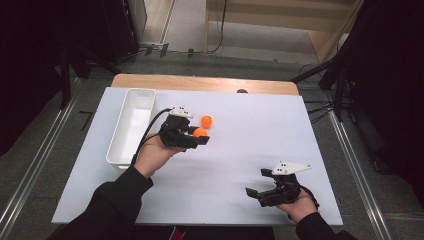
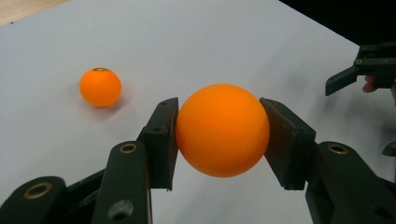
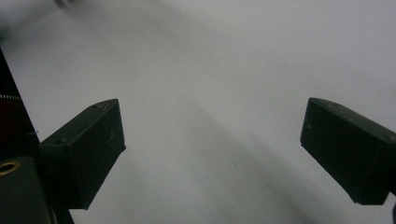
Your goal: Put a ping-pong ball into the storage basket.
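White surface (image 1: 235, 165), wide and mostly bare, wooden edge at far side. White bin (image 1: 131, 125) long and narrow, standing on left part of surface, apparently empty. Left gripper (image 1: 202, 136) just right of bin's near half, fingers (image 2: 161, 140) clamped on held orange ball (image 2: 222, 129), pads pressing both flanks at about widest girth, ball seemingly lifted a little off surface. Right gripper (image 1: 254, 186) near front right corner of surface, well apart from everything, fingers (image 3: 86, 151) spread wide with nothing between, bare surface beyond. Second orange ball (image 1: 206, 120) loose on surface just beyond held one, apart from bin. Likely job: balls into bin, one in grasp, one waiting. Risks, as judgement: smooth round ball against flat pads, small contact patches, so a quick swing toward bin or slight easing of grip could squirt ball out forward or downward; light ball then bouncing and rolling off surface edge. Release too high over bin likely to bounce ball back out over low wall. Trailing cable or gripper body sweeping past could nudge loose ball and send it rolling away. Bin wall clipped by fingers on approach could shift bin.
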The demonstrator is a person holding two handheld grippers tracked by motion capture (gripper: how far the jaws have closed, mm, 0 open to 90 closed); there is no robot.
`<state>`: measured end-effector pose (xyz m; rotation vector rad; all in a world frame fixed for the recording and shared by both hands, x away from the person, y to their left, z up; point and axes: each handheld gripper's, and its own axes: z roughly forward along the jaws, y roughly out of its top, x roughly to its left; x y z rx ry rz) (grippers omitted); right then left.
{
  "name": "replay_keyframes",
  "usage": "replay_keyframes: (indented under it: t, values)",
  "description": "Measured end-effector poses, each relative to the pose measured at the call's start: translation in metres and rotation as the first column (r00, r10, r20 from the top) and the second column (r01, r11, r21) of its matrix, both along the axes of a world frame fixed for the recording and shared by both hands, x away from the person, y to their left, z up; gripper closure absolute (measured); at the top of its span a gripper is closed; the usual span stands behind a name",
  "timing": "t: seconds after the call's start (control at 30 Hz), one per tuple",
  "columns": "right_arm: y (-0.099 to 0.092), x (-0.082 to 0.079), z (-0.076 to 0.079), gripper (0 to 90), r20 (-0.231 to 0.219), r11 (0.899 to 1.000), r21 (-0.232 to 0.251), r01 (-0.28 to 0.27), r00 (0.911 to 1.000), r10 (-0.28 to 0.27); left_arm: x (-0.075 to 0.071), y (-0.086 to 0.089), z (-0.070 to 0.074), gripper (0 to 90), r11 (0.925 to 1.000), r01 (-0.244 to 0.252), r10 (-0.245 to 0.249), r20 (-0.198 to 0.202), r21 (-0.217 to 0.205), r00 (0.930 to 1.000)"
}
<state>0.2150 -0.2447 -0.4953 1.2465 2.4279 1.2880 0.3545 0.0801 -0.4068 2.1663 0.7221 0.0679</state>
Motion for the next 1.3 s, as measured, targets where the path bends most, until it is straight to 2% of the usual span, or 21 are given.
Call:
replay_keyframes:
  t: [0.63,0.77,1.3]
  values:
    - [0.001,0.000,0.000,5.1,0.002,1.000,0.000,0.002,1.0000,-0.002,0.005,0.013,0.007,50.5,0.9996,-0.026,0.026,-0.007,-0.009,0.9996]
    - [0.000,0.000,0.000,5.1,0.002,1.000,-0.002,0.001,1.0000,-0.001,0.007,0.016,0.009,50.5,0.9991,-0.042,0.041,-0.026,-0.006,0.9988]
    - [0.001,0.000,0.000,5.1,-0.002,1.000,-0.003,0.000,1.0000,0.000,0.013,0.029,0.013,50.5,0.9968,-0.080,0.079,-0.009,-0.010,0.9968]
